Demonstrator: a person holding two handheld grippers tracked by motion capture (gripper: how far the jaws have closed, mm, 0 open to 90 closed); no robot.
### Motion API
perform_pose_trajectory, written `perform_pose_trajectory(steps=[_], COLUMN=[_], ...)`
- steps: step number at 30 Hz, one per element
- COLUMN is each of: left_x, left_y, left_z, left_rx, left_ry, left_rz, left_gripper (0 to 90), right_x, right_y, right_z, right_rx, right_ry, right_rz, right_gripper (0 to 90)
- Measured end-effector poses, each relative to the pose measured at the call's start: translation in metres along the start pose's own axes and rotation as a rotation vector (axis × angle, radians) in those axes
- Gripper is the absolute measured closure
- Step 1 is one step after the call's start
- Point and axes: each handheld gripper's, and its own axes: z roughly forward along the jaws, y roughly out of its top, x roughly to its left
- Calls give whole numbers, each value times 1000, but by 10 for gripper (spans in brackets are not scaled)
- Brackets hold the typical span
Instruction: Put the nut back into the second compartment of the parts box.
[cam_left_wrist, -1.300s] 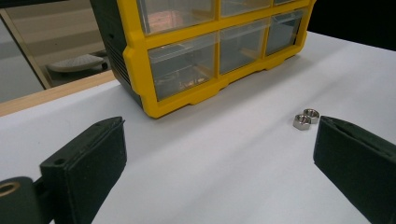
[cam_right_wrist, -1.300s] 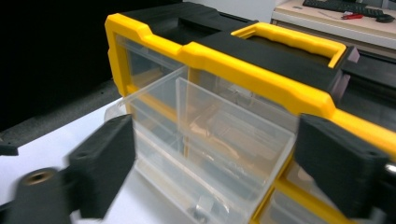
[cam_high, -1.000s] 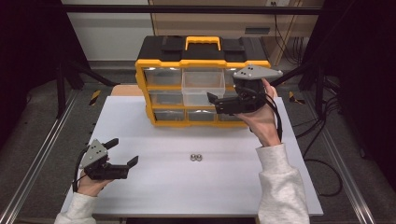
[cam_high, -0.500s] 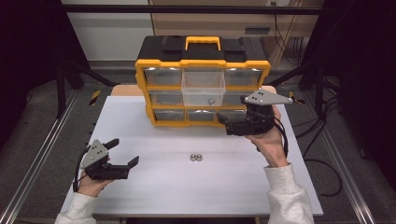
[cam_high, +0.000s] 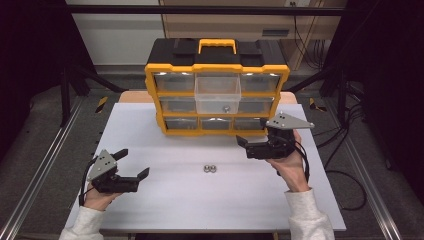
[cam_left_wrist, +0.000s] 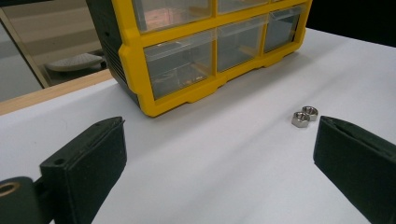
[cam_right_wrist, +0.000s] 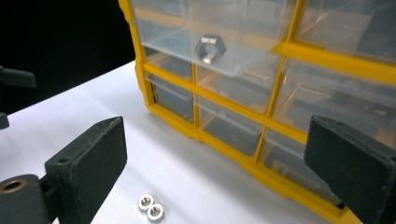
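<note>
White tabletop (cam_high: 165, 210) sits on a wooden bench edge (cam_high: 131, 97), grey floor (cam_high: 40, 135) either side with metal rails (cam_high: 30, 190), black frame struts (cam_high: 75, 80), cables (cam_high: 350, 165) trailing right, pale wall panel (cam_high: 115, 30) behind.

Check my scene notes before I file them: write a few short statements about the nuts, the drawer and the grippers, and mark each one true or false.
1. Two nuts lie side by side on the white table. True.
2. The top middle drawer of the organizer is pushed shut. False: it is pulled out, with one nut inside.
3. The right gripper holds a nut. False: its jaws are open and empty.
4. The left gripper is open, over the table. True.
</note>
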Motion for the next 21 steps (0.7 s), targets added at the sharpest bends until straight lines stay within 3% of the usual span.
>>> perform_pose_trajectory(steps=[21], left_x=[0], left_y=[0], left_z=[0], left_rx=[0], left_ry=[-1], left_rz=[1], left_gripper=[20], right_x=[18], right_y=[-43], right_z=[35], right_rx=[59], right_ry=[64], right_rz=[26], right_gripper=[88])
